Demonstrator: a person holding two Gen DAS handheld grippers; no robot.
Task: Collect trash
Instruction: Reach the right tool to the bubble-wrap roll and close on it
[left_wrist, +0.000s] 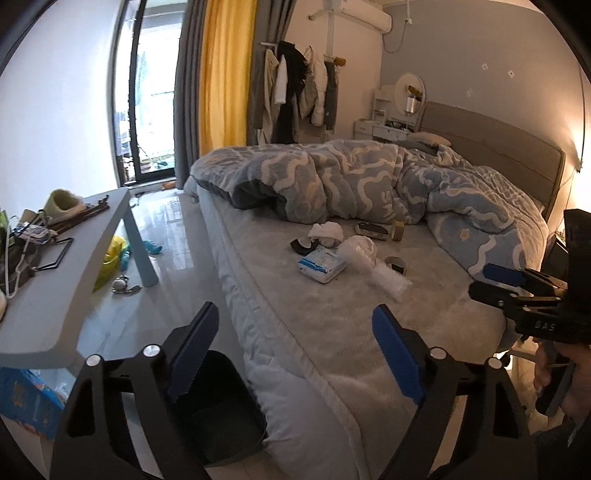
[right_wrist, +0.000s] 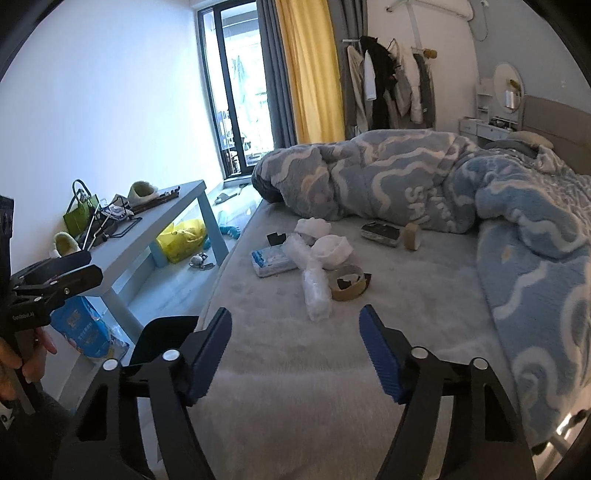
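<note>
Litter lies on the grey bed sheet (right_wrist: 295, 387): a blue-and-white tissue pack (left_wrist: 321, 266) (right_wrist: 271, 261), a clear plastic wrap bundle (left_wrist: 384, 275) (right_wrist: 316, 288), crumpled white paper (left_wrist: 327, 232) (right_wrist: 332, 251), a tape roll (left_wrist: 396, 264) (right_wrist: 347, 284), a black scrap (right_wrist: 276, 238), a dark flat case (right_wrist: 380, 232). A black bin (left_wrist: 221, 406) (right_wrist: 162, 339) stands on the floor against the bed's near left side. My left gripper (left_wrist: 295, 314) is open over the bed edge and the bin, holding nothing. My right gripper (right_wrist: 295, 315) is open over the sheet, short of the plastic bundle.
A rumpled blue quilt (right_wrist: 517, 229) covers the far and right part of the bed. A grey low table (left_wrist: 55, 295) left of the bed carries slippers, hangers and a green bag (right_wrist: 79, 216). A yellow bag (right_wrist: 183, 240) lies under it, a blue package (right_wrist: 83, 332) nearer.
</note>
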